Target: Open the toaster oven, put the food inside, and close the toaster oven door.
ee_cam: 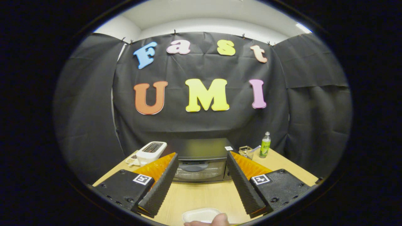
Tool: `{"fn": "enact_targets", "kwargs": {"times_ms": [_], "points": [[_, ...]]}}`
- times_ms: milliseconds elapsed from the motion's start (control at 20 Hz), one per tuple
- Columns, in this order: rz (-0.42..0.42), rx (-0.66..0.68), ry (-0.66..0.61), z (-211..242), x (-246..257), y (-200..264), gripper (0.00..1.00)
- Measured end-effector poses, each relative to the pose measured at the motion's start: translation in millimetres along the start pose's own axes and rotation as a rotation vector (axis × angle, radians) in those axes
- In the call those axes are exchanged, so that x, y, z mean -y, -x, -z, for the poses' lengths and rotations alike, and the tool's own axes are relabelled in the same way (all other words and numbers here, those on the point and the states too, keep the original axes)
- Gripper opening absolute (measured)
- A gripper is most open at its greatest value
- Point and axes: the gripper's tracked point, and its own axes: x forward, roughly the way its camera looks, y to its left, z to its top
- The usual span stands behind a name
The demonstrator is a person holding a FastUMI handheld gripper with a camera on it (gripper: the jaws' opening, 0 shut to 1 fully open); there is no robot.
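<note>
A black toaster oven (199,158) stands on the wooden table (204,196), beyond my fingers, with its glass door shut and the handle across the top of the door. My gripper (201,168) is open, its two fingers spread wide with nothing between them, the oven front showing in the gap. A white dish (201,215) lies on the table close below the gripper, and a person's fingertip (220,219) touches its near edge. What the dish holds is hidden.
A white pop-up toaster (151,151) sits left of the oven. To the right of the oven stand a clear glass cup (246,151) and a green bottle (265,145). Black cloth walls close in the table on three sides.
</note>
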Motion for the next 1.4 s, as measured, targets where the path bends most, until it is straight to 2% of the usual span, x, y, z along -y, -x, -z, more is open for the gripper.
{"fn": "enact_targets", "kwargs": {"times_ms": [250,600,800,1100,1400], "points": [[-0.019,0.019,0.036,-4,-5,57,1.0],[-0.015,0.048,0.018,-4,8,123,1.0],[-0.008,0.089,-0.008,-18,16,139,1.0],[-0.02,0.048,-0.023,-6,14,138,1.0],[-0.014,0.062,-0.027,-11,15,142,1.0]]}}
